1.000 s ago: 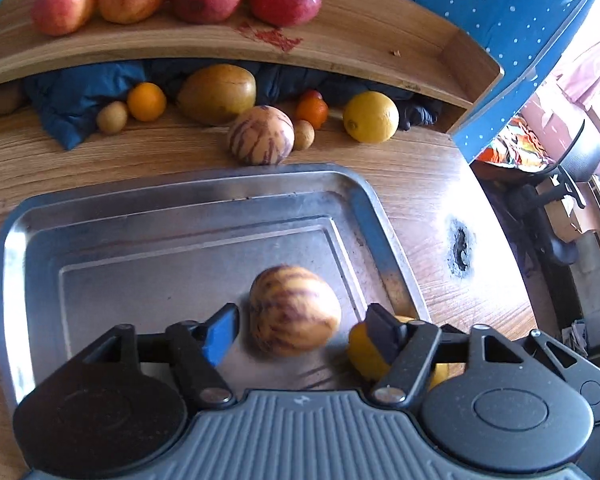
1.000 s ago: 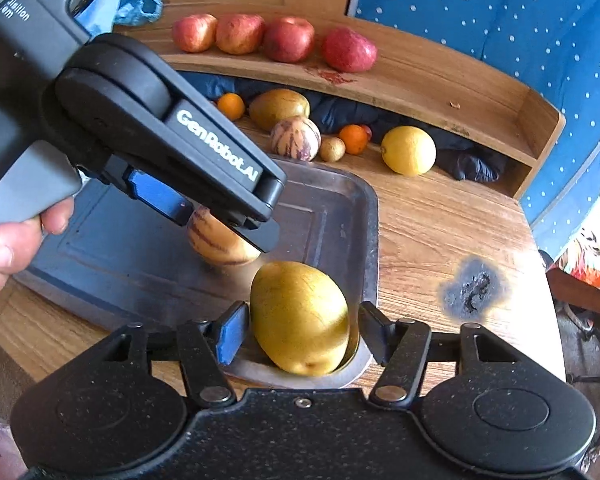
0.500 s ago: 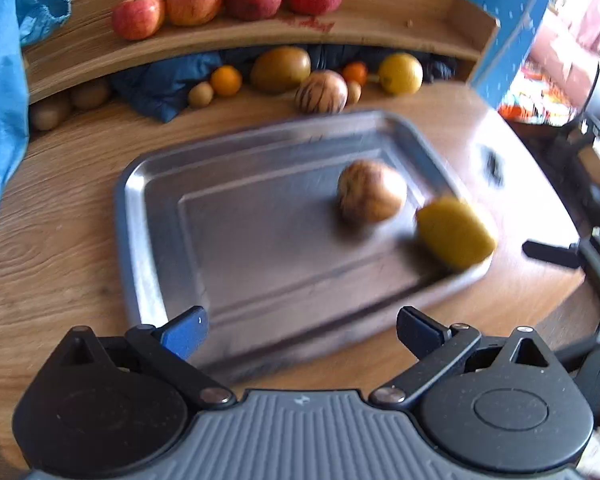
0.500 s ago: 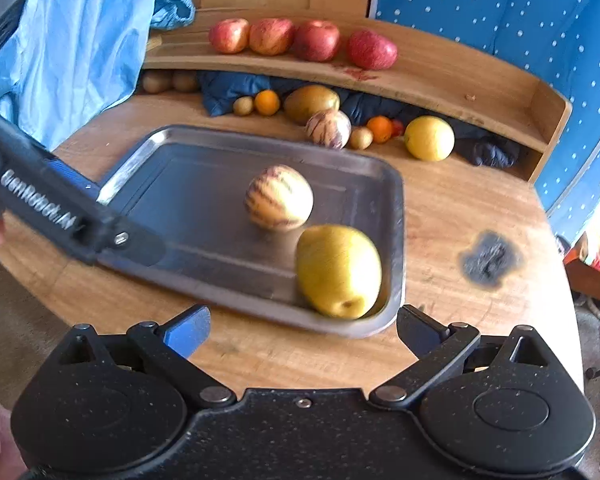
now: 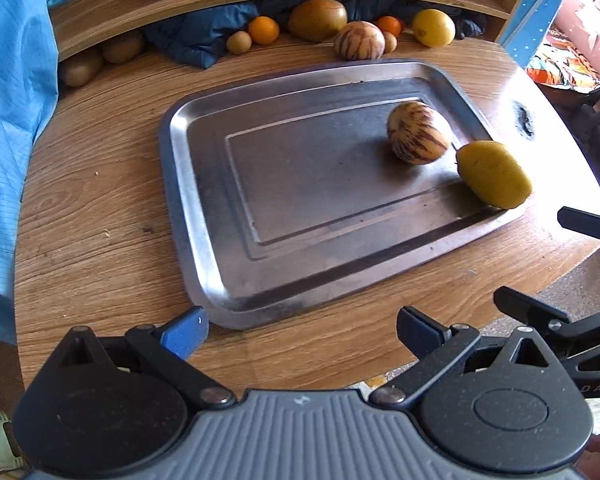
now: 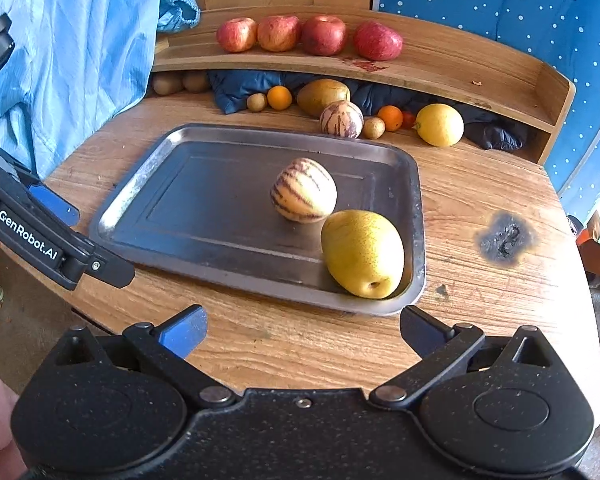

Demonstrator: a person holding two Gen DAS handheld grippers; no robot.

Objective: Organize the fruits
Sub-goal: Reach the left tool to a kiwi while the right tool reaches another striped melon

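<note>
Nearest, the right gripper and left gripper hover over the worktop's front edge, jaws open and empty. Just beyond lies a metal tray holding a yellow pear, long axis angled toward the right gripper, touching a striped melon. Farther back, loose fruit lines the worktop; apples sit on a shelf.

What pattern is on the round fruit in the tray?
Cream with dark purple stripes; clearest in the right wrist view.
</note>
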